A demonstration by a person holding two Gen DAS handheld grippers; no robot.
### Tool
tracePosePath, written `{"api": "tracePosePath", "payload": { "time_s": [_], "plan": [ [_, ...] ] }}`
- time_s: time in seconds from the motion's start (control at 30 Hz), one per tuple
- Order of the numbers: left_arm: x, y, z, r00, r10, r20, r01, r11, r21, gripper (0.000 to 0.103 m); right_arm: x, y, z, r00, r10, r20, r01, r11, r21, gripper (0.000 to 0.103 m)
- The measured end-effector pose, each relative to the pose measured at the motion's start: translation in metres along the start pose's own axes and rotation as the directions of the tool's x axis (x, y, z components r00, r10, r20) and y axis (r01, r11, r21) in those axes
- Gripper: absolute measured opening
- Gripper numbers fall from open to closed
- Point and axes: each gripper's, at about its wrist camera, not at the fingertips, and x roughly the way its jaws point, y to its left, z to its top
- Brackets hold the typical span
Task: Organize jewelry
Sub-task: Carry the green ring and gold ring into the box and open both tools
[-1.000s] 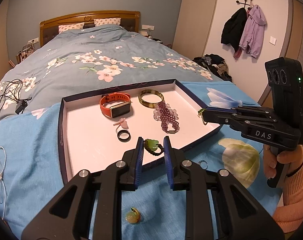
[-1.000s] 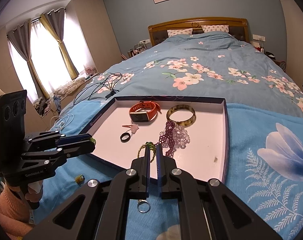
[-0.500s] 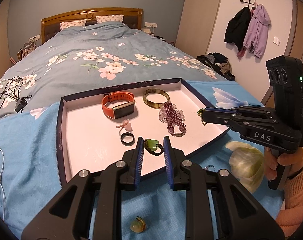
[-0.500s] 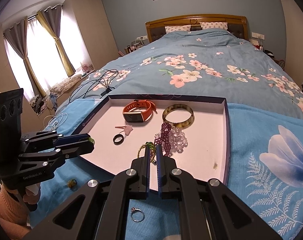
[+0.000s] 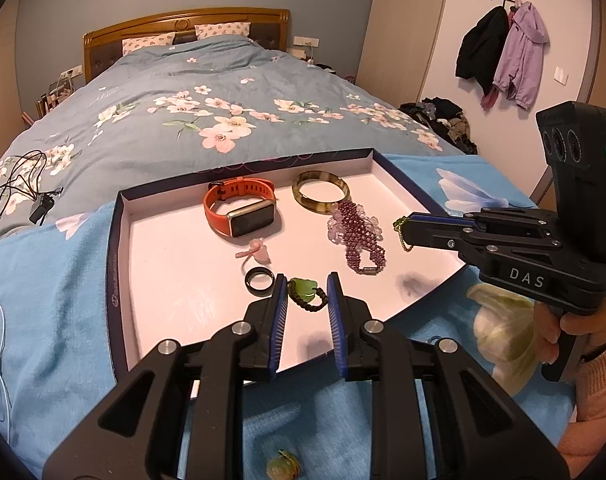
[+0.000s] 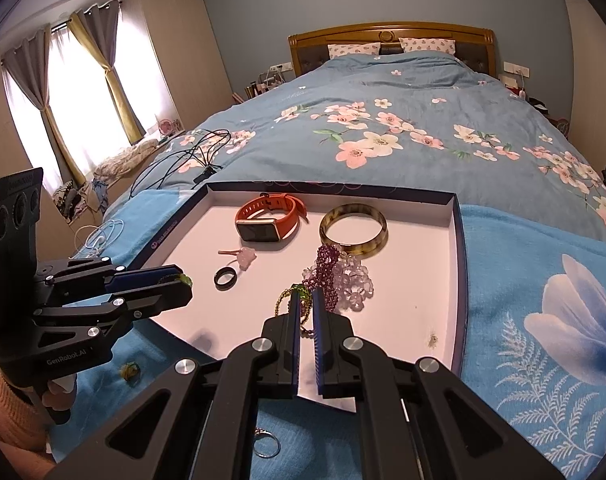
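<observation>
A bed [image 6: 383, 120] with a flowered quilt filled the room, and on a blue blanket [image 6: 523, 248] at its foot lay a shallow tray [image 5: 121, 264]. In it sat a watch [image 5: 243, 212], a bangle [image 5: 321, 196], purple beads [image 5: 357, 236] and a black ring [image 5: 259, 280].

The left gripper [image 5: 307, 292] hung over the tray's near edge, its fingers moderately apart and pinching a green pendant [image 5: 303, 289] on a dark beaded cord. The right gripper [image 6: 307, 300] was nearly closed on a thin gold chain [image 5: 402, 236], which dangled from its tip just beside the purple beads.

Both pieces looked ready to be laid down. Each would best go onto bare tray floor. The chain should be kept off the purple beads so it could not tangle, then lowered until it rested before release. The pendant had room in front of the black ring. A silver ring [image 6: 267, 446] and a small stone [image 5: 283, 468] lay on the blanket outside the tray.
</observation>
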Motion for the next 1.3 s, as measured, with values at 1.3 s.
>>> {"api": "tracePosePath", "payload": {
  "time_s": [1.3],
  "plan": [
    [0.027, 0.006, -0.003, 0.999, 0.013, -0.052, -0.013, 1.0, -0.013, 0.027, 0.016, -0.006, -0.004, 0.999, -0.039, -0.031, 0.04, 0.999, 0.026, 0.009]
  ]
}}
